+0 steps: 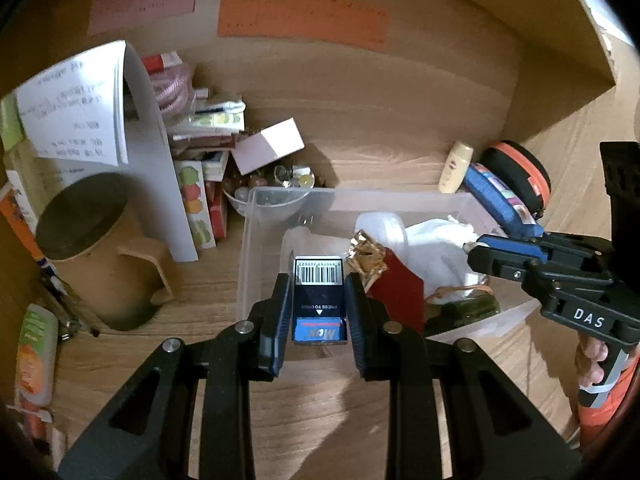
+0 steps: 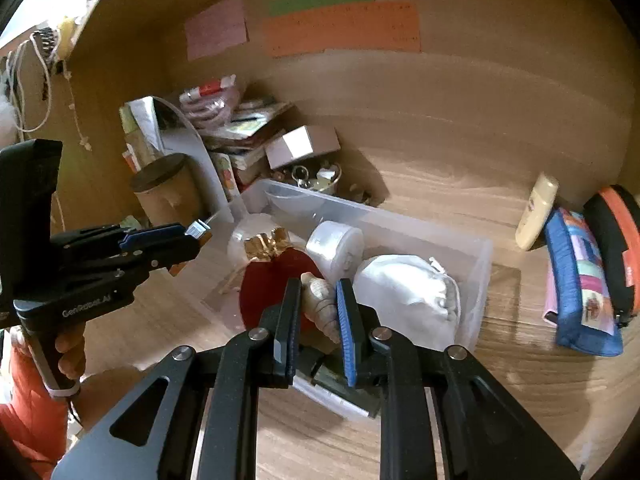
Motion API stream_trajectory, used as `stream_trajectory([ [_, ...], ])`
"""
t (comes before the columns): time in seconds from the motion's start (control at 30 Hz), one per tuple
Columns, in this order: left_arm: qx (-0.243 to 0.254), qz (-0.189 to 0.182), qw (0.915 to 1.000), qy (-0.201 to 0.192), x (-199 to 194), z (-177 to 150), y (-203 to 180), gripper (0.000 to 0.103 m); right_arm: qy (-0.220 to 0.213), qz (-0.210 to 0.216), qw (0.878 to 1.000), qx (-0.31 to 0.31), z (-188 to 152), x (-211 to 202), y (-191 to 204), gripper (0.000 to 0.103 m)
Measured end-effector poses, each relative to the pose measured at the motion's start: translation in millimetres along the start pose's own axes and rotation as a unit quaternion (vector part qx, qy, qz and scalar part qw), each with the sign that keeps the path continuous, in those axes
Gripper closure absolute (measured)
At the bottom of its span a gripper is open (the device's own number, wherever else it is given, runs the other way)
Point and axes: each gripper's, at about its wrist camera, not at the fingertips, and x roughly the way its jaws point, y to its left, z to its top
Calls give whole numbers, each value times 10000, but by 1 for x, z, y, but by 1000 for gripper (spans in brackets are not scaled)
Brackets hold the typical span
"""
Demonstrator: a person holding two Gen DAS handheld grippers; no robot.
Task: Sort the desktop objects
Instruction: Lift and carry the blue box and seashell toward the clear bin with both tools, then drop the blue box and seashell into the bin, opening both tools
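Clear plastic bin point(image 1: 256, 240) sits on the wooden desk point(image 1: 320, 392). Above it, the left hand-held gripper point(image 1: 318, 312) clamps a black barcoded box point(image 1: 319, 300), while the right hand-held gripper point(image 2: 318, 312) pinches a spiral seashell point(image 2: 320, 304).

Right gripper point(image 2: 318, 312) is clamping a pale spiral shell point(image 2: 320, 304) above the clear plastic bin point(image 2: 476, 268); left gripper point(image 2: 196, 236) is gripping what appears to be a small silver item point(image 2: 197, 229).
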Motion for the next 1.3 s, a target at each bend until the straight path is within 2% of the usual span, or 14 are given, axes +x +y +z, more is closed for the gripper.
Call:
stream_trajectory([
  [0.37,-71,-35,9998,163,19,-1,7,77,374,29,9992,163,-6,40,-11,87],
  [0.87,-14,34,9997,232,29,-2,8,76,327,-92,9994,104,-8,46,-13,87],
  [1.07,27,106,9998,149,26,0,7,68,327,36,9994,91,-8,45,-10,86],
  [1.17,47,153,9998,75,22,1,6,62,254,-2,9997,5,-8,41,-6,78],
  [1.3,40,175,9998,22,16,2,5,59,90,-60,9999,-40,-6,33,-3,68],
])
